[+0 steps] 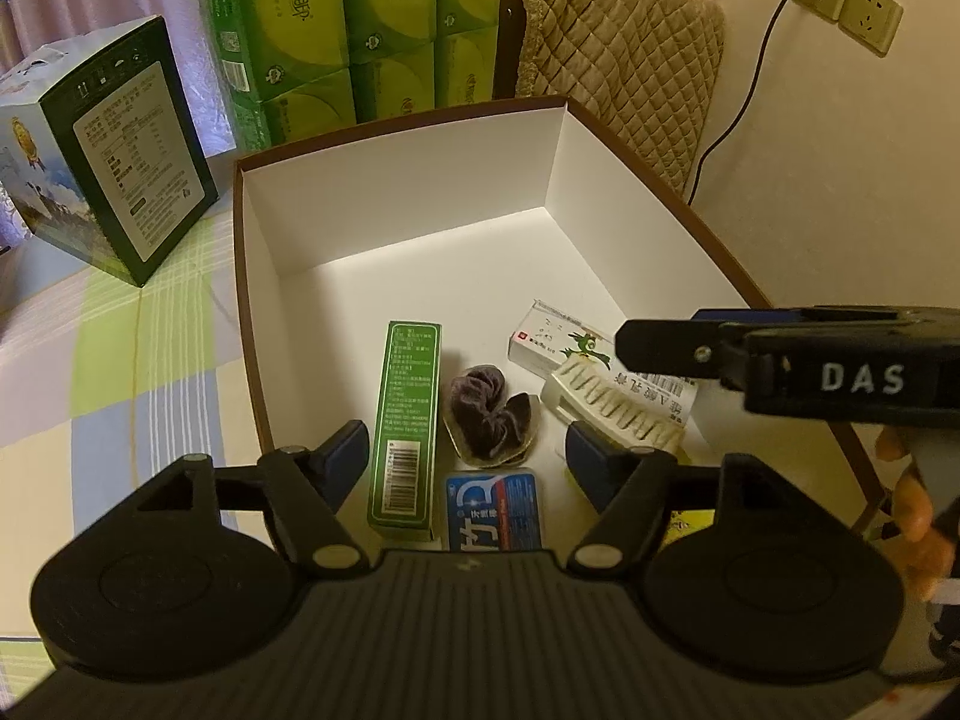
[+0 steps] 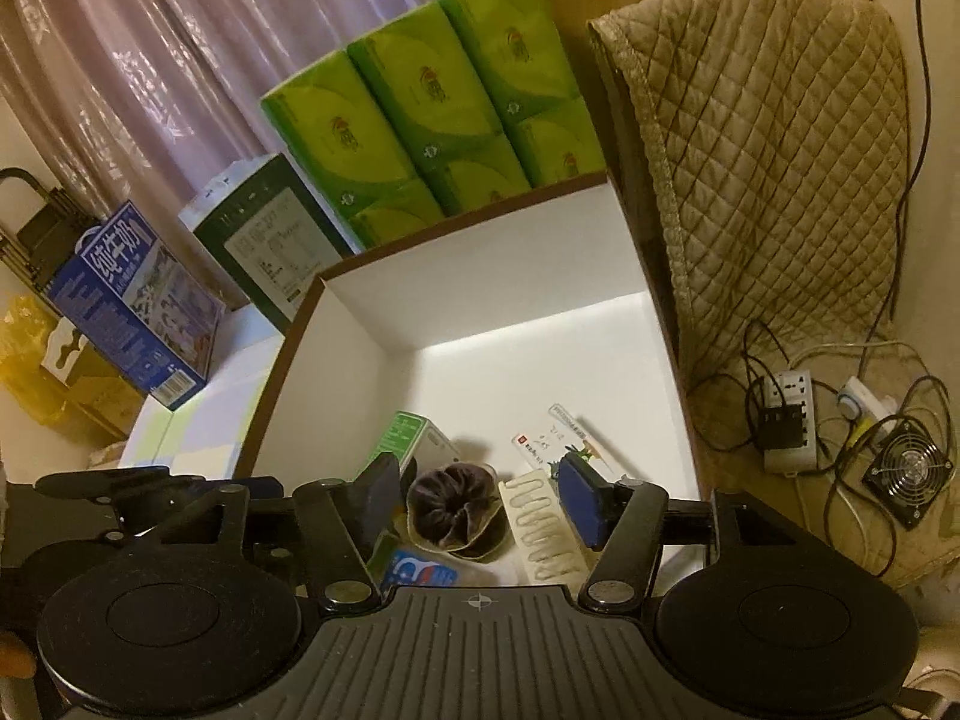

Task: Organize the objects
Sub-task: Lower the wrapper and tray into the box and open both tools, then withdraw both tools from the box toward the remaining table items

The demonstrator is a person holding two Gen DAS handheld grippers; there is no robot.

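Note:
A white box with a brown rim (image 1: 240,276) (image 2: 480,276) stands on the checked cloth. On its floor lie a long green carton (image 1: 405,426) (image 2: 408,438), a dark velvet scrunchie (image 1: 489,420) (image 2: 453,510), a blue pack (image 1: 492,510) (image 2: 420,573), a white medicine box (image 1: 561,342) (image 2: 558,438) and a white blister strip (image 1: 612,408) (image 2: 540,534). My left gripper (image 1: 468,462) (image 2: 150,492) hovers open over the near items, holding nothing. My right gripper (image 2: 480,498) (image 1: 660,348) reaches in from the right, open and empty, above the scrunchie and strip.
Green tissue packs (image 1: 372,30) (image 2: 432,120) stack behind the box. A dark green carton (image 1: 120,180) and a blue milk carton (image 2: 126,306) stand to its left. A quilted cover (image 2: 768,150), a power strip (image 2: 786,426) and a small fan (image 2: 906,468) are on the right.

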